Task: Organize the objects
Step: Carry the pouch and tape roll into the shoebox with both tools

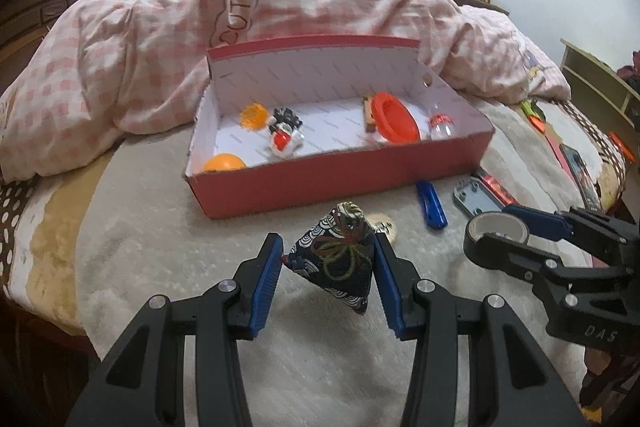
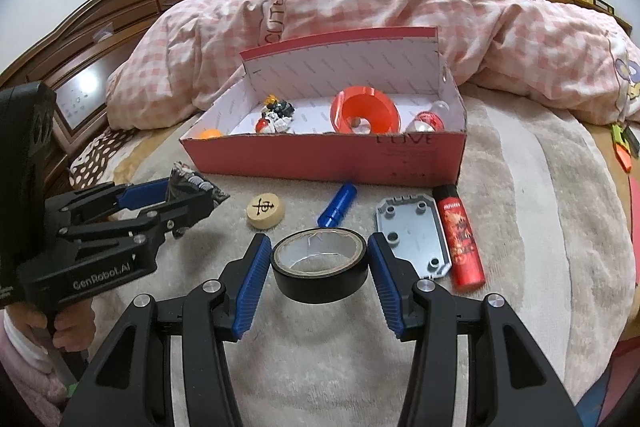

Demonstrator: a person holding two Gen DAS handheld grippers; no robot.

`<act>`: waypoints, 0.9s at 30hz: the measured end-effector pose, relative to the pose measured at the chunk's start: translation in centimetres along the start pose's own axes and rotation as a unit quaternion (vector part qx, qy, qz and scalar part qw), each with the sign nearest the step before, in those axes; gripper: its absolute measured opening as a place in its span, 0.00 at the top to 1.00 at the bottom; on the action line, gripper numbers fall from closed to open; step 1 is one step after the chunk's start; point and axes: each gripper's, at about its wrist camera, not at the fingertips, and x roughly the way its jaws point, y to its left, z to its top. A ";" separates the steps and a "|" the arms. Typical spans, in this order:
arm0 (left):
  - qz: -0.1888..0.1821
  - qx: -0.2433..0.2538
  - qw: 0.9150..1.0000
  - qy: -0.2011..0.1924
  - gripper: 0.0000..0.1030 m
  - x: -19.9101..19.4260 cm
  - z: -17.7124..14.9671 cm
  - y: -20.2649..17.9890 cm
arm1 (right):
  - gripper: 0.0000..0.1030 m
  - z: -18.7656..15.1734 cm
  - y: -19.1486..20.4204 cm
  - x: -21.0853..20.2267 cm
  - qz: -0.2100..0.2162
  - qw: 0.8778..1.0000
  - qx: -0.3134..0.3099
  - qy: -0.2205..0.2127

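My left gripper (image 1: 328, 267) is shut on a dark patterned pyramid pouch (image 1: 340, 259), which also shows in the right wrist view (image 2: 192, 185). My right gripper (image 2: 318, 263) is shut on a roll of black tape (image 2: 320, 267), seen in the left wrist view (image 1: 498, 227) too. An open red cardboard box (image 1: 320, 187) stands ahead on the bed and holds an orange ball (image 1: 223, 163), a spiky orange ball (image 1: 253, 115), a small toy figure (image 1: 285, 135), an orange funnel (image 1: 394, 119) and a clear capsule (image 1: 440, 125).
On the blanket in front of the box lie a wooden chess piece (image 2: 265, 211), a blue cylinder (image 2: 338, 209), a grey plastic plate (image 2: 414, 233) and a red tube (image 2: 460, 235). A pink checked quilt (image 2: 400, 7) is heaped behind the box.
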 end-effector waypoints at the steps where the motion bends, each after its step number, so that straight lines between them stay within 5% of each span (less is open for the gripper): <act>1: 0.001 -0.001 1.000 -0.002 0.56 0.0 0.2 0.1 | 0.50 0.2 0.1 0.0 0.000 1.000 -0.001 -0.001; 27: 0.013 -0.025 0.999 -0.044 0.56 1.8 5.2 2.1 | 0.50 4.0 0.4 0.8 0.013 0.999 -0.010 -0.046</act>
